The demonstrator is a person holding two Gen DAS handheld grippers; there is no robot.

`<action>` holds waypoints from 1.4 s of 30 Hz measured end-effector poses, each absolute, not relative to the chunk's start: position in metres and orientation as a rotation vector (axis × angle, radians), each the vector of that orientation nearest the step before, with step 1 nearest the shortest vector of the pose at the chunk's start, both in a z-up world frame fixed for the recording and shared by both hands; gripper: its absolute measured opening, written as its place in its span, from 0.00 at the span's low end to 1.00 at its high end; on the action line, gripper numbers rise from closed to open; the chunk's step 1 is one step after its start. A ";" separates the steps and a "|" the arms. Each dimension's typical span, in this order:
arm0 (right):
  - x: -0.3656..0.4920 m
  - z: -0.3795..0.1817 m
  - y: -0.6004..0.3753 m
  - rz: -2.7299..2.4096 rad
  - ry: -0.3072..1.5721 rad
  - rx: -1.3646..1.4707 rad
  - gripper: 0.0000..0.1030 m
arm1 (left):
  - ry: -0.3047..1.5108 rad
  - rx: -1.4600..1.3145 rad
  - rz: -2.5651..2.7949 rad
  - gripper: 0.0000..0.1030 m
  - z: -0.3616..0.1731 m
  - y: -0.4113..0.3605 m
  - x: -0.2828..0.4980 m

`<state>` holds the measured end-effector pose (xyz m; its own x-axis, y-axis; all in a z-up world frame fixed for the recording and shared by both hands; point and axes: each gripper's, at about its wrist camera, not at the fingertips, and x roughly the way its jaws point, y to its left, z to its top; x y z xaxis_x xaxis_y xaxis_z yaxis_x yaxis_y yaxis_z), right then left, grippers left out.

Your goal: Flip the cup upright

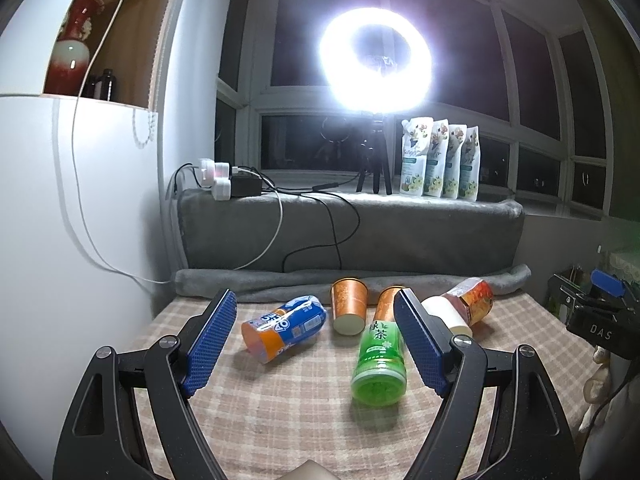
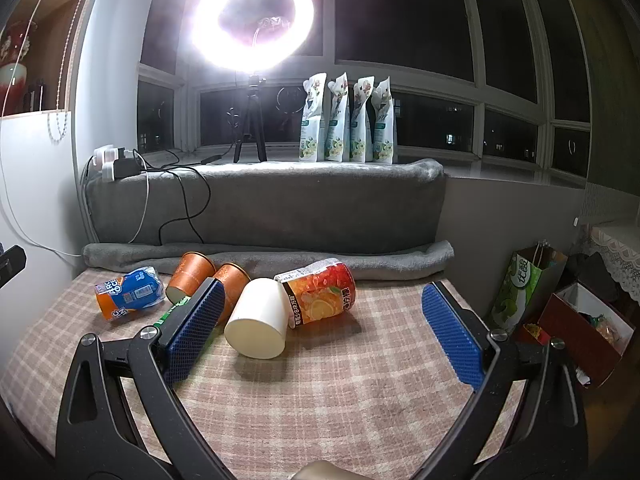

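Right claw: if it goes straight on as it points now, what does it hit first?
Most likely the white cup, lying on its side just left of the line between the open right claw fingers. The orange fruit cup lies right behind it. Depth is unclear.

1. I am looking into a room of a home at night, by a bay window [image 2: 400, 20] whose panes are all dark
2. A grey blanket [image 1: 348, 232] drapes the ledge below that window and folds onto a surface under a checked cloth [image 2: 320, 392]
3. On the sill under the window stand four refill pouches [image 2: 347, 120] and a ring light [image 1: 376, 60] on a small tripod, set up home-made style
4. Left of the window, a shelf niche holds a red vase [image 1: 74, 44], and chargers crowd a power strip [image 1: 228, 182]
5. Right of the window, on the floor, sit a green shopping bag [image 2: 524, 284] and an open box [image 2: 588, 328]
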<state>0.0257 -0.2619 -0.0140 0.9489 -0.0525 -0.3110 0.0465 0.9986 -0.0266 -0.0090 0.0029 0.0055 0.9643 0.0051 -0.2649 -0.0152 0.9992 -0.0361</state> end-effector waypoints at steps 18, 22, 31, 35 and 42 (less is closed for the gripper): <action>0.025 -0.015 -0.262 -0.050 0.316 -0.020 0.98 | 0.272 -0.040 0.011 0.79 0.003 0.003 -0.008; 0.025 -0.016 -0.260 -0.048 0.317 -0.021 0.98 | 0.272 -0.039 0.011 0.79 0.003 0.003 -0.008; 0.031 -0.021 -0.261 -0.028 0.341 -0.012 0.98 | 0.281 -0.039 0.011 0.79 -0.001 0.004 -0.007; 0.036 -0.024 -0.264 -0.017 0.366 -0.008 0.98 | 0.293 -0.037 0.013 0.79 -0.003 0.005 -0.004; 0.067 -0.030 -0.267 0.087 0.497 0.031 0.98 | 0.341 -0.049 0.011 0.79 -0.010 0.012 0.002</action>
